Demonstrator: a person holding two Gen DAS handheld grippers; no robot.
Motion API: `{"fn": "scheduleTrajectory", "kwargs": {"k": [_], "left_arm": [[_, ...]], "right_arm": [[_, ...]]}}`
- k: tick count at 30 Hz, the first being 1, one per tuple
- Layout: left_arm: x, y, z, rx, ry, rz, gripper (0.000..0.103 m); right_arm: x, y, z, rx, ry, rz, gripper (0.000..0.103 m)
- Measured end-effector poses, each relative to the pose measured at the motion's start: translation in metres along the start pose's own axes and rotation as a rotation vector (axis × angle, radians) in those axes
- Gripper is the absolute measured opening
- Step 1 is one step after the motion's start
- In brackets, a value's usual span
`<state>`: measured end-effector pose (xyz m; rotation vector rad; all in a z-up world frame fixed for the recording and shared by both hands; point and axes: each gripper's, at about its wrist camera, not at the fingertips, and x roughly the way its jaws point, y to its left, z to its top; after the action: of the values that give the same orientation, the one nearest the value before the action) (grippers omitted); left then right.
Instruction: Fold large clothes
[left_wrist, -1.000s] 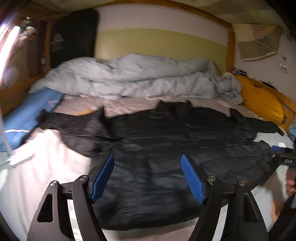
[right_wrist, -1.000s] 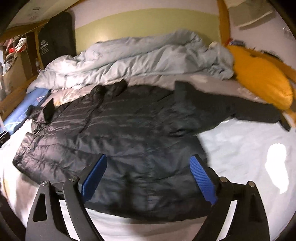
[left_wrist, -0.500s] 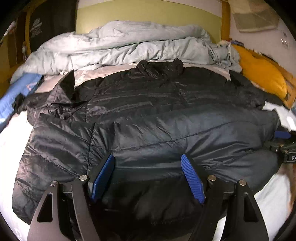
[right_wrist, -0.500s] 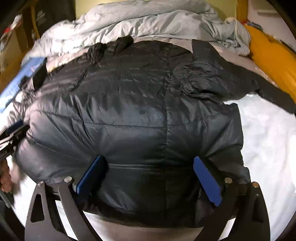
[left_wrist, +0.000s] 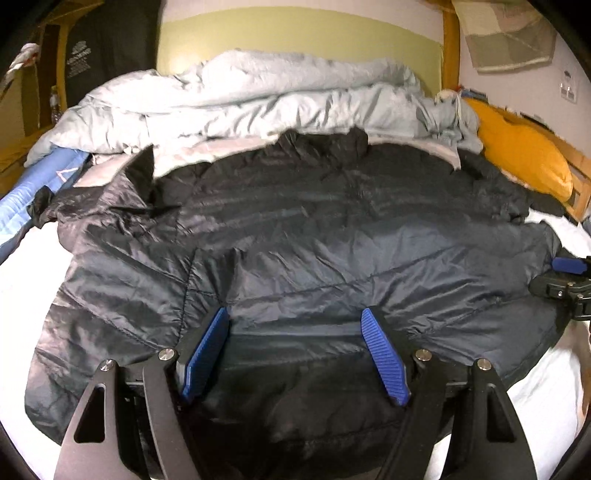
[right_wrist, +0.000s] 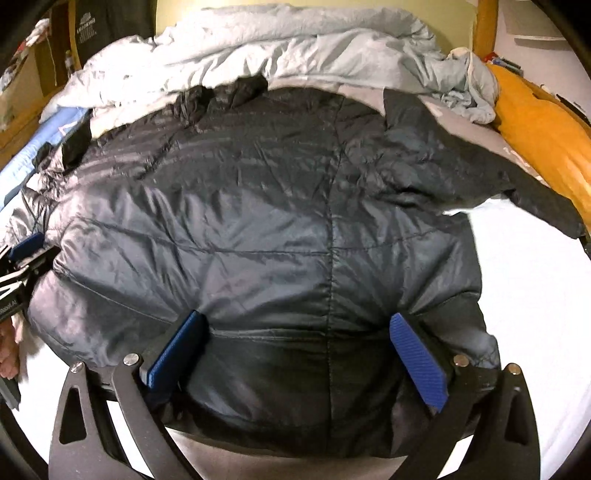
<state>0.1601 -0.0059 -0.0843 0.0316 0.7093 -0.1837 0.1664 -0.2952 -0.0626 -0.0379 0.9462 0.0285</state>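
Observation:
A large black quilted puffer jacket (left_wrist: 314, 251) lies spread back-up on the white bed sheet (left_wrist: 22, 288), collar toward the far side, sleeves out to both sides; it fills the right wrist view (right_wrist: 277, 221) too. My left gripper (left_wrist: 295, 325) is open, its blue pads straddling the jacket's near hem on the left part. My right gripper (right_wrist: 295, 325) is open, its pads around the hem on the right part. The right gripper shows at the right edge of the left wrist view (left_wrist: 565, 280), and the left gripper shows at the left edge of the right wrist view (right_wrist: 22, 258).
A crumpled light grey duvet (left_wrist: 258, 99) lies heaped behind the jacket. A yellow pillow (left_wrist: 517, 151) sits at the back right by the wooden bed frame (left_wrist: 580, 177). A blue pillow (left_wrist: 22, 206) lies at the left edge. White sheet (right_wrist: 535, 295) shows to the right.
Both grippers came down and forward from above the bed to the jacket's near hem; the fabric now sits between the open fingers. The jacket's hem bunched slightly.

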Motion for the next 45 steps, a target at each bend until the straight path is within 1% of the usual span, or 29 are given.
{"fn": "scheduleTrajectory", "kwargs": {"k": [2,4,5,6,7,8,10,12,17,20,24,26,29,32,34,37,39,41,43,45], "left_arm": [[-0.010,0.003,0.001,-0.019,-0.049,-0.004,0.077],[-0.018,0.006,0.004,-0.033,-0.087,-0.007,0.077],[-0.023,0.007,0.005,-0.040,-0.114,-0.003,0.080],[-0.029,0.007,0.006,-0.043,-0.147,0.008,0.086],[-0.033,0.006,0.008,-0.041,-0.176,0.022,0.087],[-0.040,0.005,0.009,-0.031,-0.221,0.042,0.088],[-0.048,0.004,0.011,-0.013,-0.262,0.056,0.091],[-0.054,0.000,0.013,0.007,-0.293,0.065,0.103],[-0.070,-0.009,0.017,0.046,-0.346,0.085,0.103],[-0.078,-0.015,0.022,0.057,-0.351,0.075,0.103],[-0.089,-0.024,0.042,0.051,-0.351,0.061,0.103],[-0.094,-0.028,0.055,0.043,-0.363,0.038,0.103],[-0.098,-0.037,0.073,0.049,-0.394,0.038,0.103],[-0.097,-0.047,0.093,0.050,-0.420,0.034,0.103],[-0.094,-0.050,0.100,0.041,-0.430,0.023,0.103],[-0.077,-0.052,0.110,0.017,-0.424,0.013,0.103],[-0.060,-0.053,0.111,0.011,-0.411,0.013,0.103],[-0.042,-0.055,0.112,0.018,-0.401,0.029,0.103],[-0.024,-0.056,0.111,0.021,-0.381,0.034,0.103],[-0.007,-0.055,0.110,0.012,-0.355,0.031,0.103]], "right_arm": [[-0.011,0.000,0.002,0.002,-0.046,0.012,0.100],[-0.020,0.001,0.004,-0.006,-0.089,0.005,0.100],[-0.023,0.002,0.005,-0.013,-0.105,-0.008,0.100],[-0.026,0.003,0.006,-0.021,-0.118,-0.026,0.100],[-0.027,0.005,0.006,-0.026,-0.126,-0.039,0.100],[-0.028,0.005,0.006,-0.029,-0.132,-0.048,0.100],[-0.030,0.005,0.006,-0.030,-0.136,-0.046,0.100],[-0.032,0.006,0.007,-0.027,-0.141,-0.044,0.100],[-0.038,0.001,0.008,-0.012,-0.158,-0.042,0.100],[-0.042,-0.005,0.009,0.008,-0.168,-0.041,0.100],[-0.050,-0.018,0.015,0.055,-0.179,-0.021,0.101],[-0.056,-0.027,0.020,0.081,-0.194,-0.010,0.101],[-0.068,-0.053,0.031,0.147,-0.204,0.030,0.101],[-0.079,-0.098,0.046,0.280,-0.220,0.075,0.101],[-0.081,-0.132,0.057,0.360,-0.214,0.082,0.101],[-0.072,-0.185,0.072,0.473,-0.192,0.005,0.101],[-0.059,-0.221,0.075,0.556,-0.178,-0.038,0.101],[-0.040,-0.253,0.073,0.634,-0.149,-0.074,0.099],[-0.018,-0.284,0.070,0.694,-0.111,-0.089,0.092],[0.000,-0.306,0.067,0.737,-0.099,-0.085,0.087]]}}
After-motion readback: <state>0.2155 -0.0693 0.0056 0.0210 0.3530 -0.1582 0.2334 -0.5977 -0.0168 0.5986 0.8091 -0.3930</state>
